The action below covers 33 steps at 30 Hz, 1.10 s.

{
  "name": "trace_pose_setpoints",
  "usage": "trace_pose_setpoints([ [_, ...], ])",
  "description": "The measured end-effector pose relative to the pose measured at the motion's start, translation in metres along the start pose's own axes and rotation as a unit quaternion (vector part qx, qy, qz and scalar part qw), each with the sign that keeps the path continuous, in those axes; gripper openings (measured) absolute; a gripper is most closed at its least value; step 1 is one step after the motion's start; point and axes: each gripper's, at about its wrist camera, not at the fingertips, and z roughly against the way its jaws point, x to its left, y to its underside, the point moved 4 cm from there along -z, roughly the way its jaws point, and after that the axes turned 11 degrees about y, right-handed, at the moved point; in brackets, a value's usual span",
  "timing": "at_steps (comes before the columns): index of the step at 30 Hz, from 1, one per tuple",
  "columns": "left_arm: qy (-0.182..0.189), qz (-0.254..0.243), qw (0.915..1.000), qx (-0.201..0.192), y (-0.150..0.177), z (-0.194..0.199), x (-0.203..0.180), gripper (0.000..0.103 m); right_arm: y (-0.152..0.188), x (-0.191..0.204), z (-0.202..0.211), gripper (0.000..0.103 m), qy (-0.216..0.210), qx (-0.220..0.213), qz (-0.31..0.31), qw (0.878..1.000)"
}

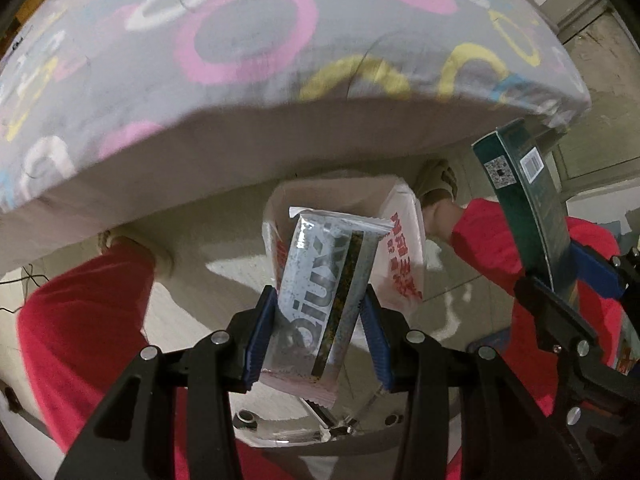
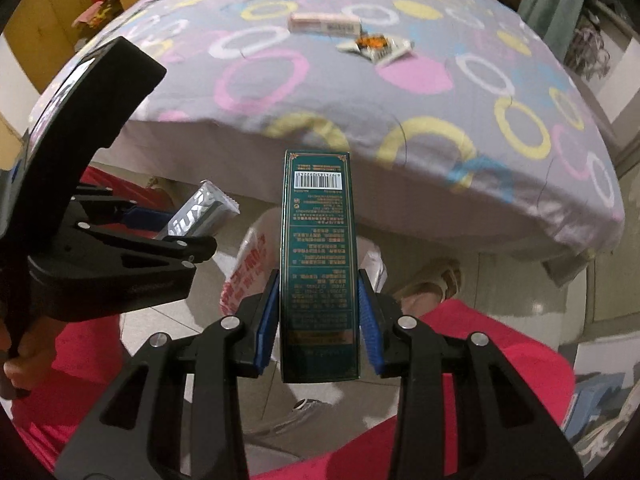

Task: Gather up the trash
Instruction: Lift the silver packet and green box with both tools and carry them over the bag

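**Both grippers loaded up over the trash bag**

So at this point the white plastic bag (image 1: 400, 240) with red print sat open on the tiled floor (image 1: 200, 280), between the person's knees in red trousers (image 1: 80, 312). Couldn't really tell what was inside it – the mouth was mostly hidden behind the stuff being held above it.

The left gripper (image 1: 318, 320) was clamped on a silvery snack wrapper (image 1: 320, 276), crinkly foil-looking thing with a serrated sealed edge and big lettering, pinched between the blue ribbed pads and hanging right over the bag's opening. The right gripper (image 2: 318, 316) was squeezed onto a long dark-green carton (image 2: 318, 264) – rigid cardboard, rectangular, with a white barcode near the far end and fine print down its face. It pointed out past the fingers, just beside the bag.

Behind all that was the bed (image 2: 360, 92), covered in a grey sheet with pink, yellow, white and blue rings. Still lying on it: a pale pink box (image 2: 324, 24) and a crumpled orange-and-white wrapper (image 2: 376, 48), close together and well away from the bag.
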Motion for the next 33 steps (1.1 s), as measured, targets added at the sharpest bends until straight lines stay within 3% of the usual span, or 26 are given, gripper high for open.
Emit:
trace_pose_setpoints([
  [13, 0.016, 0.052, 0.9963, 0.066, -0.013, -0.065, 0.016, 0.042, 0.014, 0.005, -0.079, 0.036, -0.021, 0.088, -0.026, 0.996],
  [33, 0.032, 0.108, 0.9847, 0.133, -0.020, -0.139, 0.041, 0.042, 0.027, 0.020, -0.158, 0.036, -0.029, 0.185, -0.035, 0.982],
])
